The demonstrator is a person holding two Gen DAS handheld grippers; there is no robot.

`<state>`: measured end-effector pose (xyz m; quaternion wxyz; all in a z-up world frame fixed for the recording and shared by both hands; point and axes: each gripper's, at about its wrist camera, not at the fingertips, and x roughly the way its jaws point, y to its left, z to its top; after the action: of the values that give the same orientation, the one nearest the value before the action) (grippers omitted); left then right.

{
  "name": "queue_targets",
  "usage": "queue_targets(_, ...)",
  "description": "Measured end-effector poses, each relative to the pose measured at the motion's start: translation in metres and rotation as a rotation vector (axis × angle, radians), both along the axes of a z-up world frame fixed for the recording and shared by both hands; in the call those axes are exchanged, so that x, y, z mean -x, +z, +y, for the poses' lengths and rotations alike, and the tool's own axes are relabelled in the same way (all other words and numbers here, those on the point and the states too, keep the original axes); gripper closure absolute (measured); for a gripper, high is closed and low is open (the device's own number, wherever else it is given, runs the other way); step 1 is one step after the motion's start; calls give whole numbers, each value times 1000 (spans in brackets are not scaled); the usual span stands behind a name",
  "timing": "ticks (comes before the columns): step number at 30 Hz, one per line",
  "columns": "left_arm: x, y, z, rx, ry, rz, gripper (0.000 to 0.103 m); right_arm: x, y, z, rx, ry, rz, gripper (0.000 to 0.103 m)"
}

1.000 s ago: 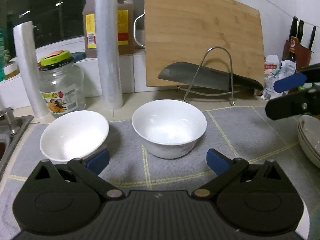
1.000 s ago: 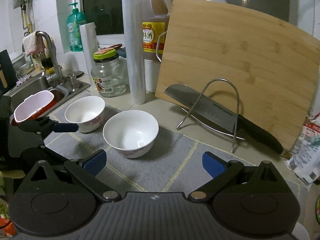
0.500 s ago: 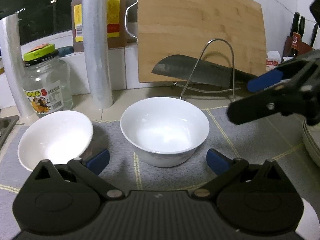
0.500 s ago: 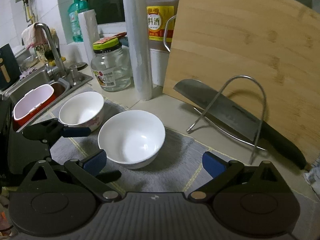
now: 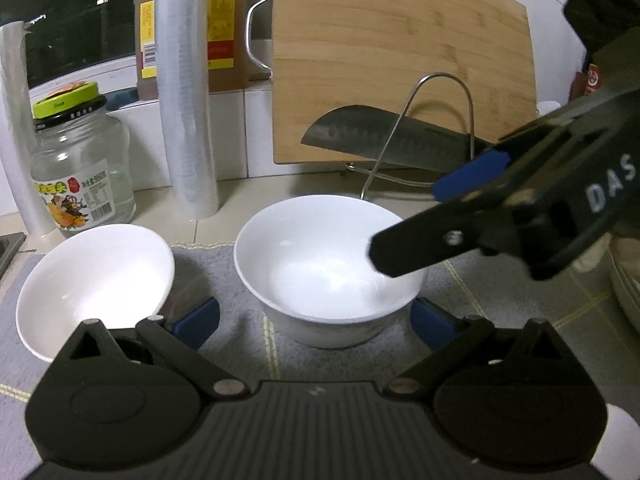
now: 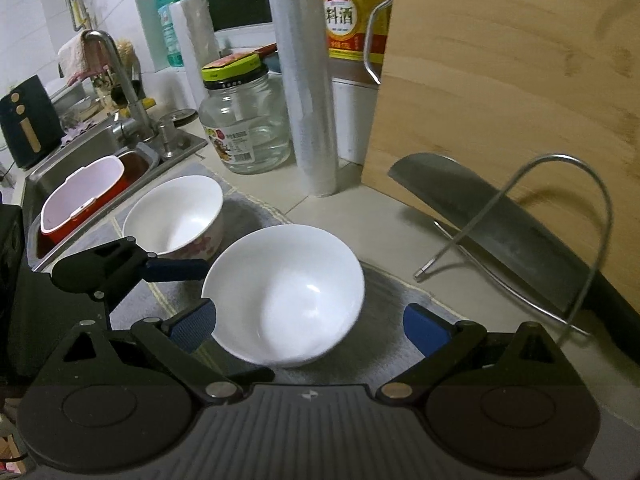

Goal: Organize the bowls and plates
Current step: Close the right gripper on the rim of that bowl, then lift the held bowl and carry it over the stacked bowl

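Bowls sit side by side on the grey mat (image 5: 224, 264) on the bench: the larger white bowl (image 5: 328, 264) at centre, the smaller bowl (image 5: 92, 284) to its left near the sink (image 6: 80, 168). Left gripper (image 5: 316, 320) has its jaws released, spread either side of the larger bowl. Right gripper (image 6: 308, 328), jaws also released, frames the same bowl, with 1 of its fingers (image 5: 404, 252) over the rim.

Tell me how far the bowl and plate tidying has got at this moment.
Early stage. Done: plates appear stacked at the mat's right edge, mostly cut off. In hand: nothing; both tools are open, the right tool closing around the plain bowl, the left tool just in front of it. Left: this bowl and the flowered bowl sit separately, unstacked.
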<state>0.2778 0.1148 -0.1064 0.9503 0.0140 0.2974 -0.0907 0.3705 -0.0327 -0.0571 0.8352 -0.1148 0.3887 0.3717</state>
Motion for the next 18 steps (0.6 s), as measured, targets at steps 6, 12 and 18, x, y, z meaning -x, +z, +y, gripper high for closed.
queue_targets(6,-3,0,-1,2,-15,-6,7,-11,-7,10,12,19,16,7)
queue_targets(12,-3,0,-3,0,-36,-15,13,-21,-14,14,14,20,43,14)
queue_targets(18,-3,-1,-3,1,-45,-20,14,-27,-18,19,14,23,53,19)
